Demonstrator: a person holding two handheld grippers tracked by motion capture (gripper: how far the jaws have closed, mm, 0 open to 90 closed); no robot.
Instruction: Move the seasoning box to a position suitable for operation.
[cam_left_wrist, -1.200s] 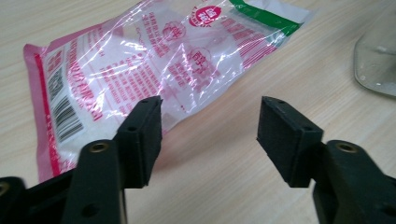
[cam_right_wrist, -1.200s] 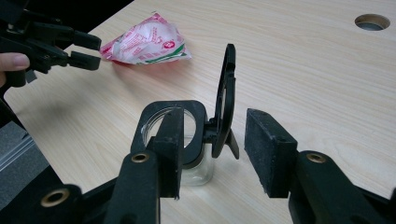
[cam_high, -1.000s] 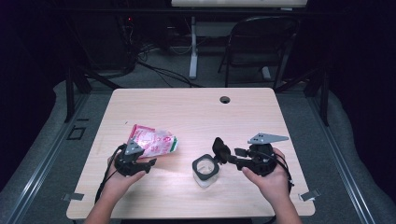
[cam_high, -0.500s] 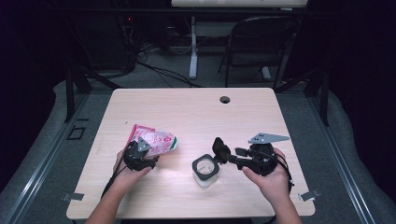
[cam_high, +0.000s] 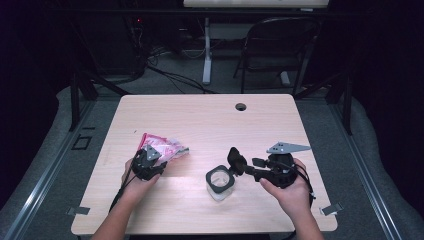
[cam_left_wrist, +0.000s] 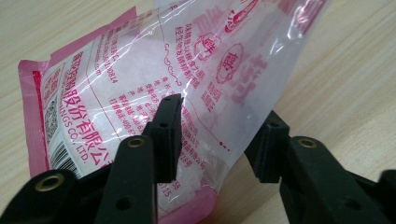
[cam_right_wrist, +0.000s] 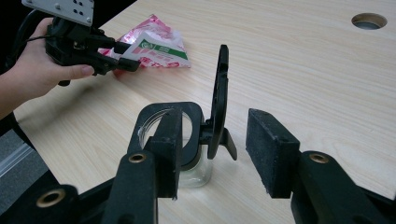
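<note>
Light falls from above onto the counter, which is bright and pale in the high view while the floor and room around it sink into near black. That view is soft and grainy, with little fine detail. Both tool views are sharper and evenly lit. In the left one, white glare streaks cross the clear film of the pink bag, and the near black jaws are slightly blurred. Shadows on the wood are faint.

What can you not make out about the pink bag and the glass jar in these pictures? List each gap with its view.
- Pink bag: bottom edge hidden by the left gripper jaws, left gripper view.
- Bag print: too small, high view.
- Glass jar: contents hidden behind its black lid and the right gripper, right gripper view.
</note>
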